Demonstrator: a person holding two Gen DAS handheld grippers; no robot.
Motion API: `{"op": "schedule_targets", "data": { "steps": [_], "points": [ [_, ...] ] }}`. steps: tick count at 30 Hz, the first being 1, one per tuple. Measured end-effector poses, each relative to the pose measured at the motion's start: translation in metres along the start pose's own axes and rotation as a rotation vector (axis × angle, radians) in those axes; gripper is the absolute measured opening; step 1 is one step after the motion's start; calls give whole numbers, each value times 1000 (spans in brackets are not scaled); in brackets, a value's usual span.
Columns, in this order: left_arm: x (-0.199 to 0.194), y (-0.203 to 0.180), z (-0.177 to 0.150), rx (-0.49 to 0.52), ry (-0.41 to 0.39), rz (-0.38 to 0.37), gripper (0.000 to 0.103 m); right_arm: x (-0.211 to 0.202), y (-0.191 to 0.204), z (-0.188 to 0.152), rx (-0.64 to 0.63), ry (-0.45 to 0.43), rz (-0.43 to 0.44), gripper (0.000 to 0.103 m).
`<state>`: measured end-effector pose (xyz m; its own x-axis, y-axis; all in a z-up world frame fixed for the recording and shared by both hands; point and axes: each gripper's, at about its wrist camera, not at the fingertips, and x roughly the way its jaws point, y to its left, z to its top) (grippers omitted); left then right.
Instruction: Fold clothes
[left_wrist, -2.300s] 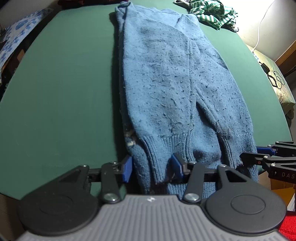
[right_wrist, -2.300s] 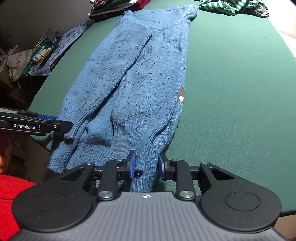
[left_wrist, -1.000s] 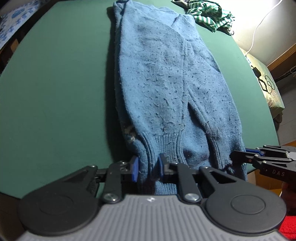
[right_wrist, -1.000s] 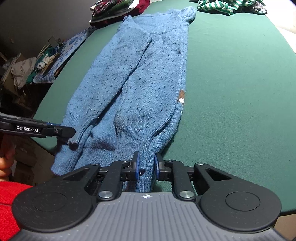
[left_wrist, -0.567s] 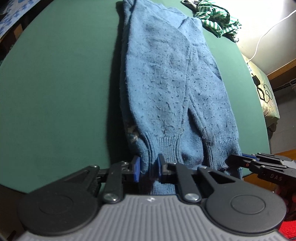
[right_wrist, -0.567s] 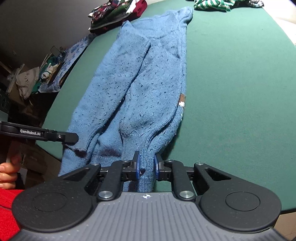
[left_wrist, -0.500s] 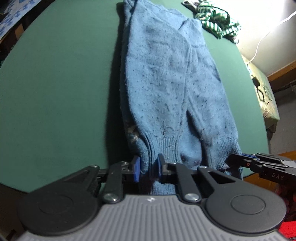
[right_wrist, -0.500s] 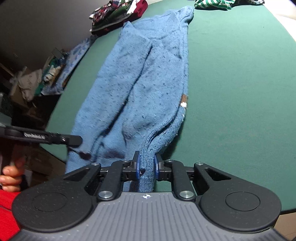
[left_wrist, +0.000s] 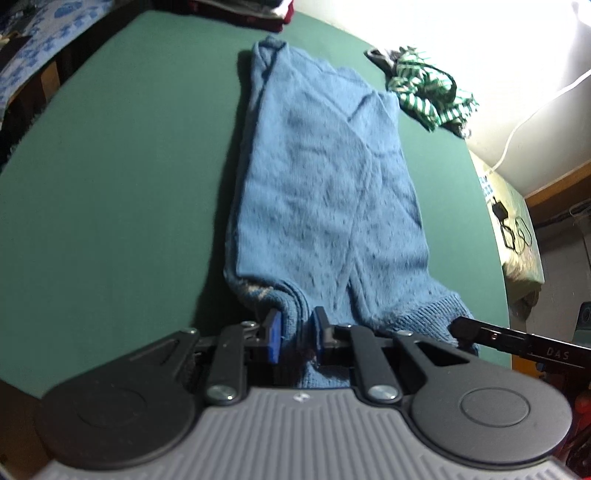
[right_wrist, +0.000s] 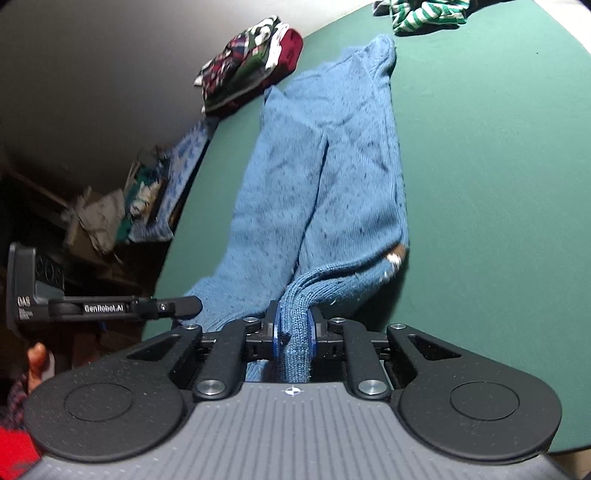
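Tools (left_wrist: 295, 334) (right_wrist: 293, 334) grip blue sweater (left_wrist: 325, 192) on green table (left_wrist: 110, 192).

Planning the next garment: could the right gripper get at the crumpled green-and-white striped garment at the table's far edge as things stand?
Probably not yet. The right gripper is shut on the blue knit sweater, so it has no free jaws; the striped garment lies beyond the sweater's far end across bare green table.

Blue sweater (left_wrist: 325, 206) hem hidden behind both tools; striped garment (right_wrist: 428, 11) cropped at top edge.
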<state>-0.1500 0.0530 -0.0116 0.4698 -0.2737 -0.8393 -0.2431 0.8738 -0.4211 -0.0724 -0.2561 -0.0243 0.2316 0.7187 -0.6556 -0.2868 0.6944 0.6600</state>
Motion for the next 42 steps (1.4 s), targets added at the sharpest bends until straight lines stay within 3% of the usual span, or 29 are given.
{"op": "schedule_targets", "data": {
  "steps": [8,13,16,23,26,29,32,35,39,42],
  "points": [
    [-3,2,31,3,-37,-15,13,-6,2,25,78,-77,12,15],
    [9,4,54,18,-42,-26,12,-5,10,39,109,-138,-47,15],
    [20,6,68,26,-39,-42,6,4,9,48,152,-167,-104,15],
    [39,9,80,115,-14,-52,6,30,2,59,206,-210,-183,15],
    [23,15,71,279,-43,-56,8,36,2,57,208,-210,-213,15],
    [1,20,49,561,-48,-45,11,36,0,56,214,-209,-212,15],
    [-14,21,14,872,-3,-29,35,37,0,59,216,-196,-212,15],
    [-15,16,-21,1115,43,-1,37,39,0,62,202,-174,-213,15],
    [-2,1,-53,1359,-60,73,49,42,0,67,170,-135,-213,15],
    [12,-6,-50,1397,-68,66,49,45,1,68,150,-114,-212,15]
  ]
}}
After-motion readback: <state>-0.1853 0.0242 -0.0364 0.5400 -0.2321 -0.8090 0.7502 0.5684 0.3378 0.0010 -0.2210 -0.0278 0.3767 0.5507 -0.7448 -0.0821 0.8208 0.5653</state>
